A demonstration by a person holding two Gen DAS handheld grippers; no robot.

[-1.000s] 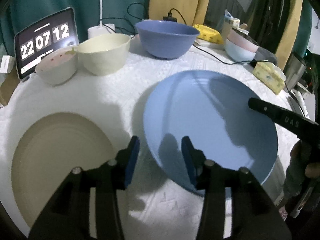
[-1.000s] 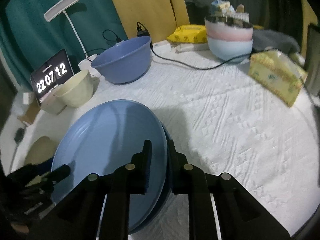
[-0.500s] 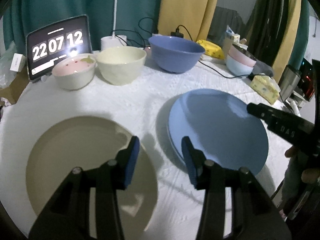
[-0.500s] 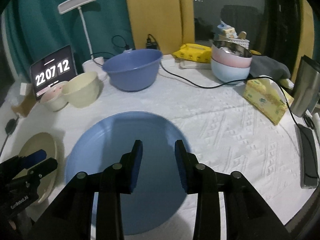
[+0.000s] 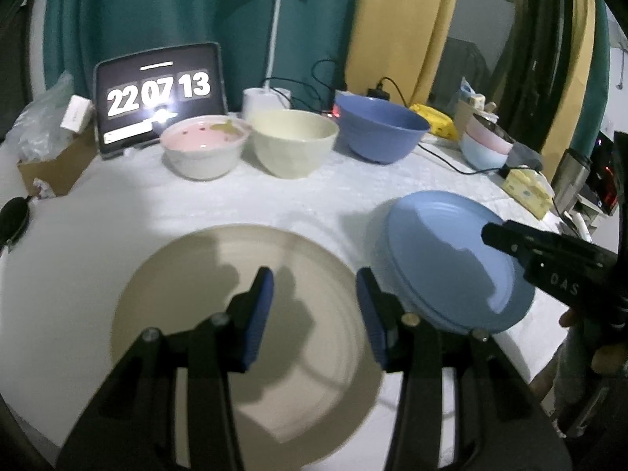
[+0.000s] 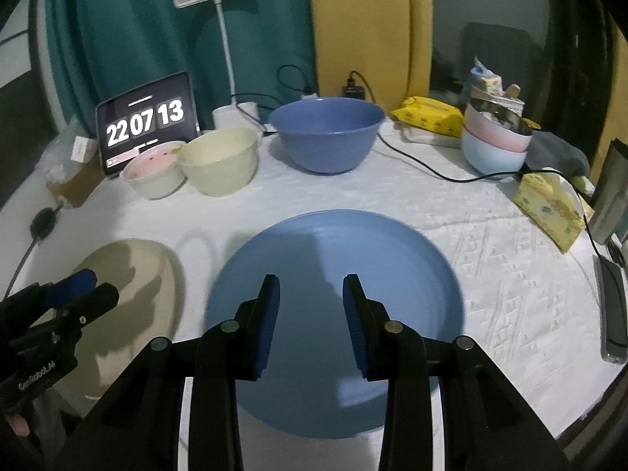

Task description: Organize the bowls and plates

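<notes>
Blue plate (image 6: 333, 274) flat on white tablecloth (image 6: 490, 274), below right gripper (image 6: 311, 306): jaws just opened, parted, holding nothing. Beige plate (image 5: 196, 274) beneath left gripper (image 5: 314, 306), likewise apart, empty.

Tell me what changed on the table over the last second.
The right gripper, then clamped on the blue plate's rim, has just opened, let go and backed off; the plate lies flat. The left gripper shifted over the beige plate, open. Bowls unmoved.
</notes>
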